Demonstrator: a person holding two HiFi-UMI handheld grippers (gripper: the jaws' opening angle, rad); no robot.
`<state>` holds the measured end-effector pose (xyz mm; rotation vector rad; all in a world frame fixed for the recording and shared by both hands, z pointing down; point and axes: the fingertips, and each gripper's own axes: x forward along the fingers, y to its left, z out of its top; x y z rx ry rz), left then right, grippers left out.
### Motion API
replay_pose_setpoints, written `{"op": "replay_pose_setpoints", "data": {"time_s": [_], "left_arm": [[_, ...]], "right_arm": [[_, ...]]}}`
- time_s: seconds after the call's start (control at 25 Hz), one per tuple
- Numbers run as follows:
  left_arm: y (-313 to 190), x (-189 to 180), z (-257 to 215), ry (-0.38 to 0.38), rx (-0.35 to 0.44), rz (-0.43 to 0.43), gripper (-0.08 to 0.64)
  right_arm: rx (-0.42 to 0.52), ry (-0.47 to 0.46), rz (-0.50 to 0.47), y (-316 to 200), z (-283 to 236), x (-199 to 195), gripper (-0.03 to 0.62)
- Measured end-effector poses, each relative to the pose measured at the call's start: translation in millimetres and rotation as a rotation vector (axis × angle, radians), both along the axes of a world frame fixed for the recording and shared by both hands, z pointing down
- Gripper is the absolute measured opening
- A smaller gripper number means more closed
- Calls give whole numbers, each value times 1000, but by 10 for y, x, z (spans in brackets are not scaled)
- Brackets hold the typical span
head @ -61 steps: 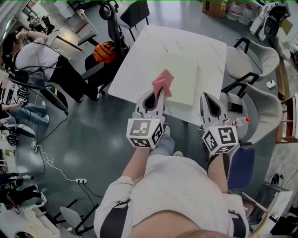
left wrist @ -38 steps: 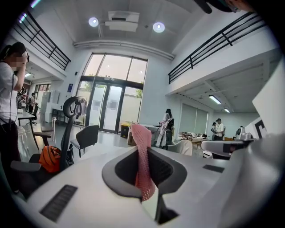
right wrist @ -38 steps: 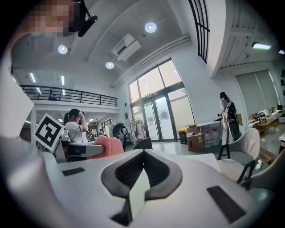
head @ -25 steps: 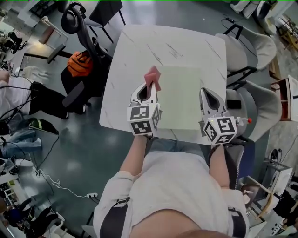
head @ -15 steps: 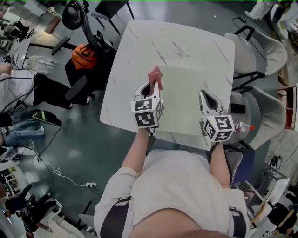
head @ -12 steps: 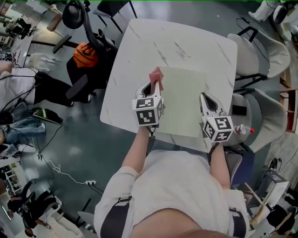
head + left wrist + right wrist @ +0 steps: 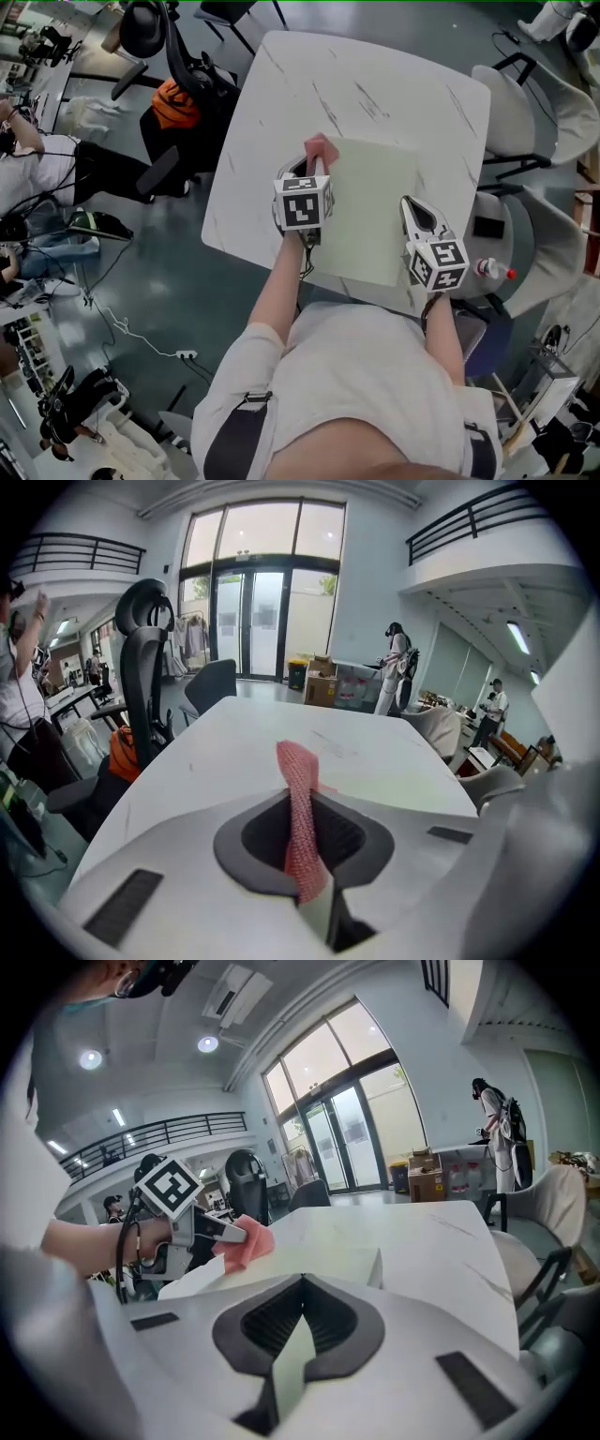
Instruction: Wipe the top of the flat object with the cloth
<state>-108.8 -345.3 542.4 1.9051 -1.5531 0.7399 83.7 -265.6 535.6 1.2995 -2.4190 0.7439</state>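
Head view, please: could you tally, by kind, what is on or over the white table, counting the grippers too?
pink cloth: 1
flat pale-green board: 1
grippers, the left gripper and the right gripper: 2
Total: 4

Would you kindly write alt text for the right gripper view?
The left gripper holds a pink cloth by the far left corner of a pale green board on a white table. In the foreground, the right gripper is shut and empty.
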Motion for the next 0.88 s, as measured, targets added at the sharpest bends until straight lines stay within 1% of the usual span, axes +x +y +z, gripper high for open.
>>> {"op": "replay_pose_setpoints", "data": {"time_s": [0.16,0.32,0.52,0.64,0.76,0.88], "left_arm": [[-49,-1,179,-48,-67,-4,35],[-74,19,281,-76,-106,-5,35],[-114,21,326,-65,-115,-22,35],[-105,42,335,-52,-128,-24,35],[-122,66,330,-68,-125,-18,35],[-121,125,342,-80,-129,-3,35]], "right_arm": [[-19,-5,-13,-1,71,12,11],[-39,2,-29,-6,149,7,9],[-78,28,-50,2,311,-4,10],[-87,23,-51,10,330,6,9],[-90,29,-63,-2,349,21,9],[-96,9,-67,3,366,16,9]]}}
